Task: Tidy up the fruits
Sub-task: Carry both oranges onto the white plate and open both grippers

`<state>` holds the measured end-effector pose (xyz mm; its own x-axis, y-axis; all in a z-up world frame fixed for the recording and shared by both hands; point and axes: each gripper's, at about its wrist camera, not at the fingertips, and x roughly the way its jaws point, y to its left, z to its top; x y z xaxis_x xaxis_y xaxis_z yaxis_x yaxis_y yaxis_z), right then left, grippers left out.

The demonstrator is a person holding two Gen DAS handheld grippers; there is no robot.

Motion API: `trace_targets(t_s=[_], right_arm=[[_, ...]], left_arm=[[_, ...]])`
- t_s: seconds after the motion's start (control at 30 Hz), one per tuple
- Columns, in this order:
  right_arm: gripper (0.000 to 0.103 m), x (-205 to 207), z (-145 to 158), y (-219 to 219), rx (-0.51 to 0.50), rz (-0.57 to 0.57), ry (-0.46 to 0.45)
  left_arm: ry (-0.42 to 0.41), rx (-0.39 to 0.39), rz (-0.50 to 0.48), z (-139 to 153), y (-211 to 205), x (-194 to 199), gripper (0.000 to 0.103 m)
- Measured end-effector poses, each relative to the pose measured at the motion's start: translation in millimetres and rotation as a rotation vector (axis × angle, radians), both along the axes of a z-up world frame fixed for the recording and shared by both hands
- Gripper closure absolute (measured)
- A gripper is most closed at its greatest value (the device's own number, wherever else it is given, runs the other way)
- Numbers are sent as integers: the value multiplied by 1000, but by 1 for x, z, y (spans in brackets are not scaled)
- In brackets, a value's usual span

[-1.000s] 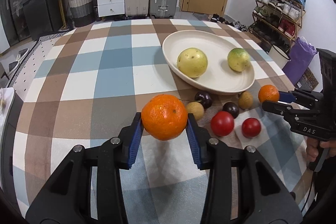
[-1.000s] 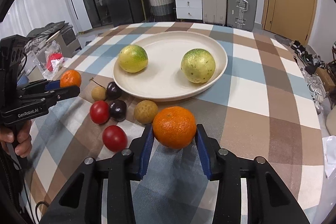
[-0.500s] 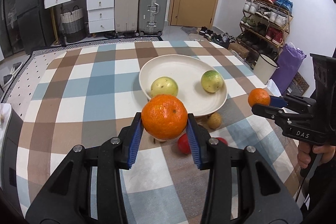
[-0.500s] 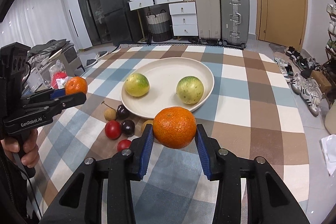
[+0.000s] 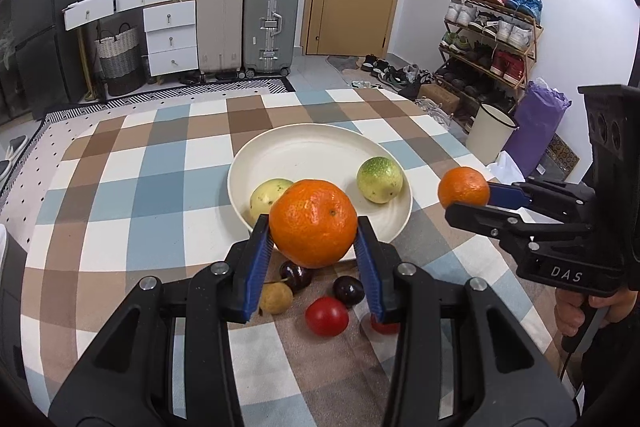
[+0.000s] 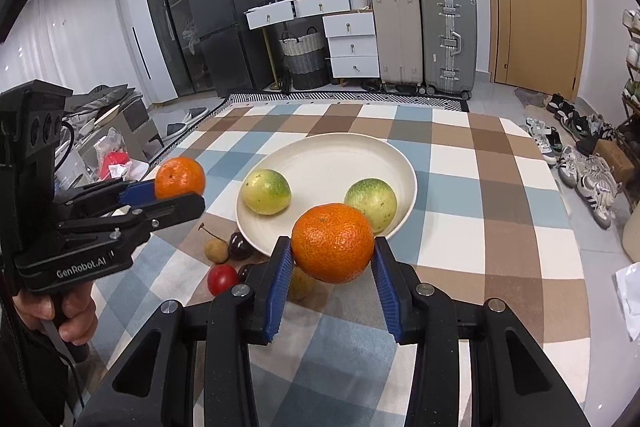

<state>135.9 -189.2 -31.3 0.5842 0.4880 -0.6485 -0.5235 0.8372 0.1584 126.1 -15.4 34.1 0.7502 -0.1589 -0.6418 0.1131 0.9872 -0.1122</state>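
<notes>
Oranges: one orange [image 5: 313,223] is pinched between the blue fingers [image 5: 256,267] of the left gripper [image 5: 314,247], held in the air above the surface [image 5: 120,227]; a second orange [image 6: 333,242] is pinched the same way in the right gripper [image 6: 332,267].
Small fruit: tomatoes [image 5: 327,315], dark cherries [image 5: 349,291] and a tan fruit [image 5: 276,298] lie together near the near edge, just before the plate.
Plate: the cream plate [image 5: 304,147] sits mid-surface, holding two yellow-green fruits [image 5: 379,179].

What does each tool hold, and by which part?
The left tool grips an orange by its two sides. The right tool grips another orange the same way.
</notes>
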Motion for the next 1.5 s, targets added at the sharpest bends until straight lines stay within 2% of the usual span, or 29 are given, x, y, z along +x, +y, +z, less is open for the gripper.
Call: trace_targets(t_s=[0.5, 0.87, 1.3, 1.43, 1.5], right_arm=[[62, 33, -14, 33, -52, 27, 5], [62, 68, -10, 35, -45, 11, 2], [62, 97, -22, 41, -46, -4, 10], [59, 97, -20, 38, -26, -2, -1], [51, 94, -17, 35, -12, -8, -17]], left_arm=[[36, 33, -33, -22, -8, 42, 65], [47, 30, -37, -30, -9, 57, 65], [71, 29, -54, -43, -14, 76, 65], [84, 36, -53, -46, -14, 76, 65], [81, 36, -40, -47, -12, 75, 65]])
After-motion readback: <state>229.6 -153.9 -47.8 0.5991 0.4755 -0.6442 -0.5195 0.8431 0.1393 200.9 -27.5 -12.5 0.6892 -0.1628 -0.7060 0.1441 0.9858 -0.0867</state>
